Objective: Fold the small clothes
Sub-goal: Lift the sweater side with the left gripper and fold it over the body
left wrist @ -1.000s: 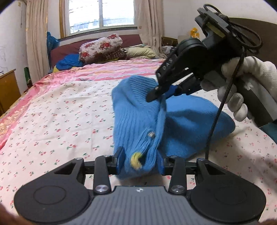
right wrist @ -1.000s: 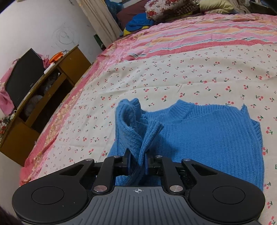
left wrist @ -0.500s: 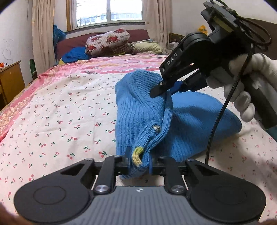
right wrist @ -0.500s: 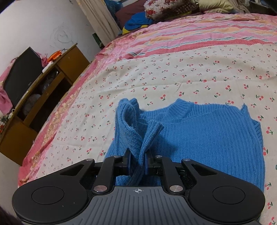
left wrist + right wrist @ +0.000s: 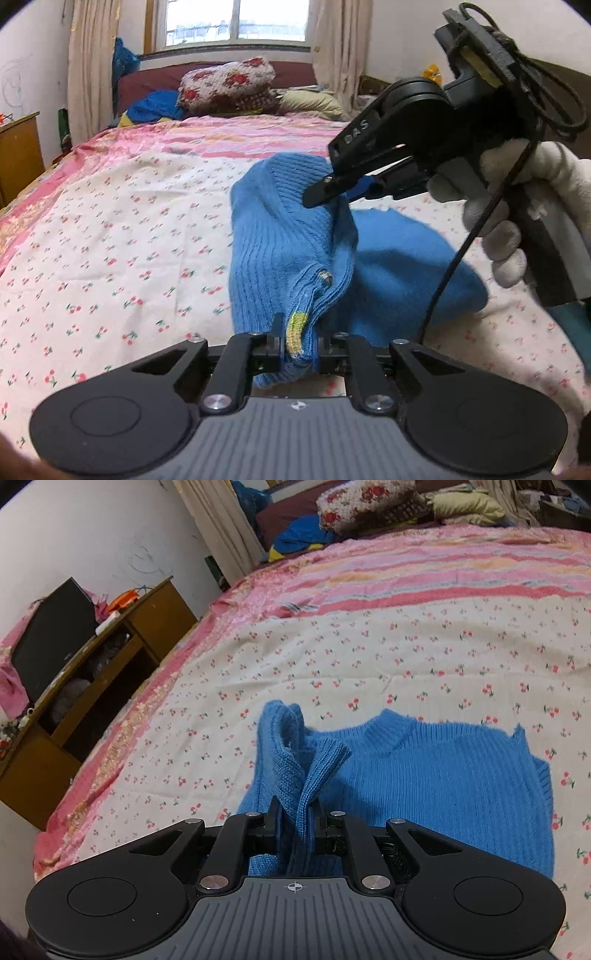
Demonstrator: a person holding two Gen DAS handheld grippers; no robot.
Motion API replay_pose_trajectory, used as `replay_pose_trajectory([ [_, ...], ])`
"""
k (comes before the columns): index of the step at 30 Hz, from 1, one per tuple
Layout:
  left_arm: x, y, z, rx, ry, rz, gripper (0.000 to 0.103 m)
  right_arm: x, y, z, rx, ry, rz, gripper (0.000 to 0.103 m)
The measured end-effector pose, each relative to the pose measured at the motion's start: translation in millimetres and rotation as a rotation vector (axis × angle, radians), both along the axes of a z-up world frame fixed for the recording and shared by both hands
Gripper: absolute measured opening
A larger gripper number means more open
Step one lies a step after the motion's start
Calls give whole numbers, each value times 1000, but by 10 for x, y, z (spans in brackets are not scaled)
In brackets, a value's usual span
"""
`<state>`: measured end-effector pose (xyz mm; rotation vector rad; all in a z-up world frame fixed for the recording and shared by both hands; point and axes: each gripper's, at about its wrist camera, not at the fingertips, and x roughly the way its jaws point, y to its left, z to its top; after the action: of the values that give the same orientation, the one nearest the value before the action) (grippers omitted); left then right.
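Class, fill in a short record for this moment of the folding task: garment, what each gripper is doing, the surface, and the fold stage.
garment: blue knit sweater
left gripper: shut on a ribbed edge with a yellow patch
right gripper: shut on a bunched fold of the sweater
surface: cherry-print bedsheet
fold stage: one side lifted, the rest lying flat on the sheet

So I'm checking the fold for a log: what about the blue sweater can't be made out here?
- Left wrist view: the blue knit sweater's far half is blurred, partly behind the right gripper.
- Right wrist view: the hem nearest the camera is hidden by the gripper body.
- Both views: the fabric's underside on the cherry-print bedsheet is hidden.
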<state>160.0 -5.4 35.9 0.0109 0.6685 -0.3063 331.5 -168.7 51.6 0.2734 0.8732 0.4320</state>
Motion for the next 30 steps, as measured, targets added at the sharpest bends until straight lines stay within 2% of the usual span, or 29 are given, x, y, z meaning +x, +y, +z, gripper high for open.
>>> replay_pose_trajectory([
  [8, 141, -342, 177, -95, -11, -94, 19, 12, -338, 214, -38, -43, -25, 12],
  [12, 229, -630, 217, -116, -22, -155, 19, 48, -608, 256, -66, -52, -64, 12],
  [21, 480, -1186, 54, -144, 32, -198, 19, 296, -949, 43, -155, -28, -102, 12],
  [26, 528, -1334, -116, -121, 92, -200, 19, 334, -980, -181, -211, 6, -110, 12],
  [28, 525, -1335, -145, -118, 106, -197, 19, 298, -1017, -244, -216, 14, -123, 17],
  [30, 502, -1346, -140, -111, 109, -198, 20, 252, -1062, -244, -210, 10, -137, 17],
])
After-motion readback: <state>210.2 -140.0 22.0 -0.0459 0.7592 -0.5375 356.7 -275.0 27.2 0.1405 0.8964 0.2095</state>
